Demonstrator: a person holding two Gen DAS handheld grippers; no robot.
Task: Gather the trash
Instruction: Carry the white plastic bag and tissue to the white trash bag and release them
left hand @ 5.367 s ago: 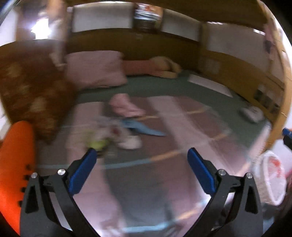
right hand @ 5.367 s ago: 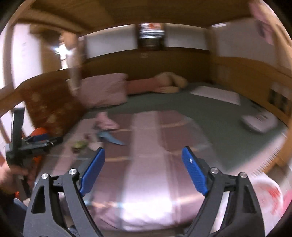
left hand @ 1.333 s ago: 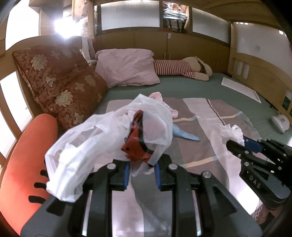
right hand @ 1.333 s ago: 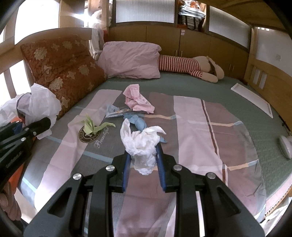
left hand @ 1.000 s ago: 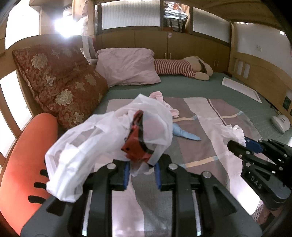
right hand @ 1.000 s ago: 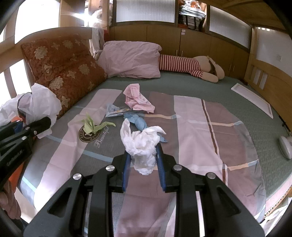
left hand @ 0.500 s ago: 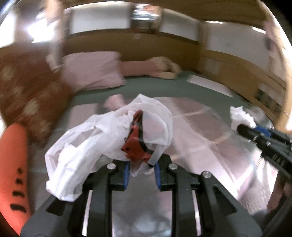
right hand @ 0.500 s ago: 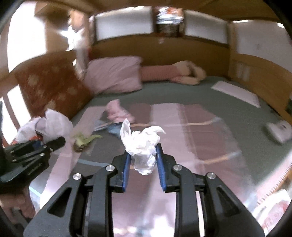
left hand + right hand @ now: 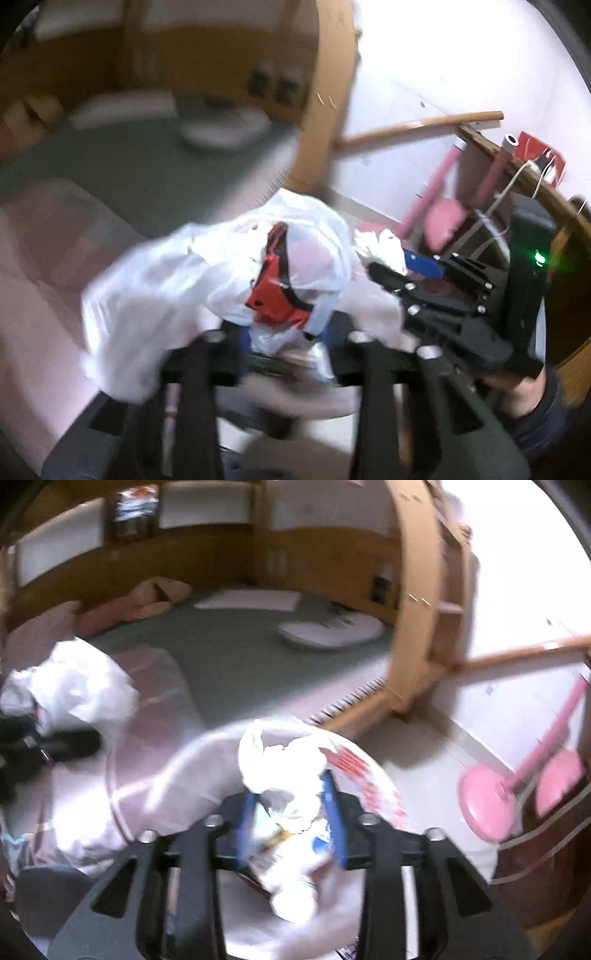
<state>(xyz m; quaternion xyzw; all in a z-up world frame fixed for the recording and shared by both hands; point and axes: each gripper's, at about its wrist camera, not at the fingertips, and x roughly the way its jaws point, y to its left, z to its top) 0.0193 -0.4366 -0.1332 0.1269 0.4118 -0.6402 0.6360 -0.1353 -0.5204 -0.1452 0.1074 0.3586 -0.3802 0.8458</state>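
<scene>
A white plastic bag with a red print [image 9: 221,280] sits between the fingers of my left gripper [image 9: 286,332]. Its jaws are opening and the pads stand off the bag. A crumpled white tissue [image 9: 284,768] lies between the blue pads of my right gripper [image 9: 290,812], whose jaws are also opening, loose around it. Both grippers hang side by side over a white bin [image 9: 207,738] lined with a red-printed bag, which holds other trash. The right gripper [image 9: 388,269] shows at the right of the left wrist view. The left gripper [image 9: 74,744] shows at the left of the right wrist view.
The bin stands on the floor by the bed's corner. A wooden bed post [image 9: 413,627] rises just behind it. A pink stand [image 9: 487,801] is on the floor to the right. The green-sheeted bed [image 9: 240,664] lies behind, with a white device [image 9: 328,631] on it.
Both grippers swung right, off the bed and down over the bin. Their jaws, clamped on the bag and the tissue before, now stand wider apart.
</scene>
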